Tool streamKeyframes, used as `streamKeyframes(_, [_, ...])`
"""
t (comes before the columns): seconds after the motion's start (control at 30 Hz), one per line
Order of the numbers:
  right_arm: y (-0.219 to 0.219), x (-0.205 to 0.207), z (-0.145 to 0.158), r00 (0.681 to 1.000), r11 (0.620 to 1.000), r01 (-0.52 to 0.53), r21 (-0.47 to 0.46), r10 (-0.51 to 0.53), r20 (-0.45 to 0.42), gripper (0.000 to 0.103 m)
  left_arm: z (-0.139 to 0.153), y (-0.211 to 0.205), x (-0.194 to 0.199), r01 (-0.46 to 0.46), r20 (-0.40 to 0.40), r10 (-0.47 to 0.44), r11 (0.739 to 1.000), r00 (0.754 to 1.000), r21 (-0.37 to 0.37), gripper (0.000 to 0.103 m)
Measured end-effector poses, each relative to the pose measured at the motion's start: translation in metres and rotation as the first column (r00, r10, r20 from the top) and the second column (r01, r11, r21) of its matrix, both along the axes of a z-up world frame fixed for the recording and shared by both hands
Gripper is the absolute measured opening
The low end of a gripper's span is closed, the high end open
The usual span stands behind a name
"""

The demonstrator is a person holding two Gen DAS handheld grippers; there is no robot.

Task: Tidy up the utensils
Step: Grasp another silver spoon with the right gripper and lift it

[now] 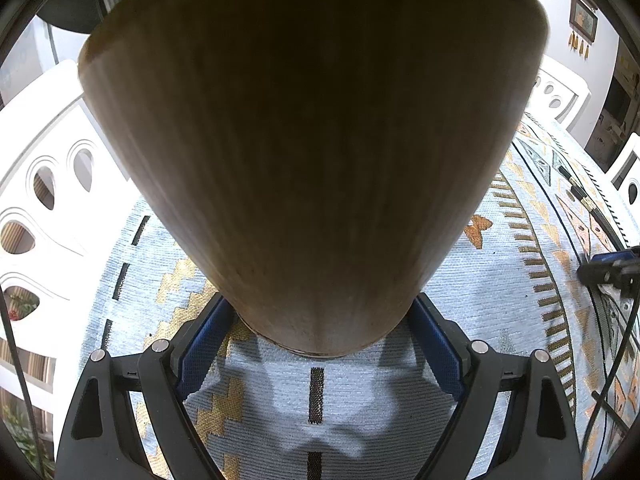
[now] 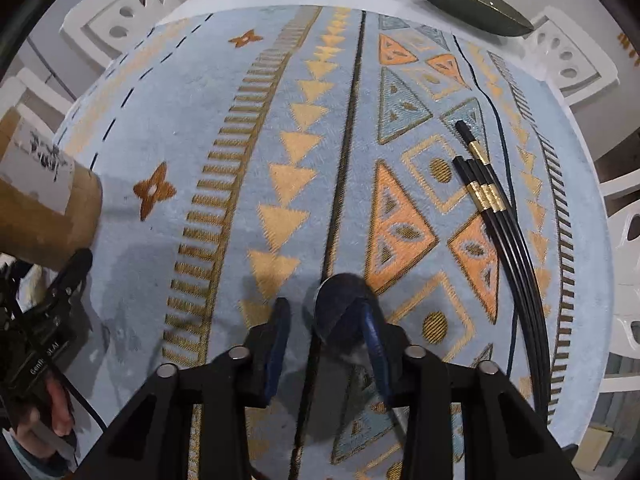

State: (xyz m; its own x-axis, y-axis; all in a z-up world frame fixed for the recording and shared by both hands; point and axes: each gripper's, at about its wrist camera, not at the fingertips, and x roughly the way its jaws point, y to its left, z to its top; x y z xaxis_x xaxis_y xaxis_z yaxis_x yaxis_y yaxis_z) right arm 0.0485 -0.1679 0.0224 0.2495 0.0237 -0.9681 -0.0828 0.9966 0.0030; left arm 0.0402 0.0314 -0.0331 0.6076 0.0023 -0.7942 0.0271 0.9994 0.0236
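Observation:
A tall brown wooden utensil holder [image 1: 312,140] fills the left wrist view, its base on the cloth. My left gripper [image 1: 320,346] is shut on it, a blue pad pressed on each side near the bottom. In the right wrist view the holder [image 2: 48,204], with a white label, stands at far left. My right gripper [image 2: 326,320] points down at the cloth. A dark, blurred spoon bowl [image 2: 334,308] lies between its jaws against the right pad, with a gap to the left pad. Several black chopsticks [image 2: 484,196] with gold bands lie to the right.
A patterned blue and orange tablecloth [image 2: 224,92] covers the round table. A dark leaf-shaped dish [image 2: 468,0] sits at the far edge. White chairs [image 2: 128,4] ring the table. A hand [image 2: 56,408] holds the left gripper at lower left. A thin black cable [image 2: 496,112] runs past the chopsticks.

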Motion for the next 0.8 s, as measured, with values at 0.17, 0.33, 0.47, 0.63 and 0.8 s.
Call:
streamKeyframes(0.17, [-0.042, 0.016, 0.009, 0.997, 0.976, 0.066, 0.207, -0.054, -0.063, 0.011, 0.0, 0.001, 0.0, 0.0, 0.0, 0.0, 1.0, 1.0, 0.0, 0.089])
streamKeyframes(0.33, [-0.066, 0.018, 0.009, 0.991, 0.953, 0.099, 0.285, -0.07, -0.111, 0.009, 0.0, 0.001, 0.0, 0.0, 0.0, 0.0, 1.0, 1.0, 0.0, 0.089])
streamKeyframes(0.47, [-0.063, 0.027, 0.008, 0.992, 0.966, 0.072, 0.247, -0.043, -0.122, 0.011, 0.0, 0.001, 0.001, 0.0, 0.0, 0.0, 1.0, 1.0, 0.0, 0.09])
streamKeyframes(0.63, [-0.053, 0.021, 0.011, 0.991, 0.976, 0.086, 0.198, -0.064, -0.117, 0.01, 0.0, 0.006, 0.002, 0.0, 0.0, 0.0, 1.0, 1.0, -0.002, 0.09])
streamKeyframes(0.8, [-0.074, 0.019, 0.008, 0.984, 0.976, 0.129, 0.173, -0.105, -0.141, 0.01, -0.001, 0.007, 0.002, 0.0, -0.001, 0.0, 1.0, 1.0, -0.002, 0.09])
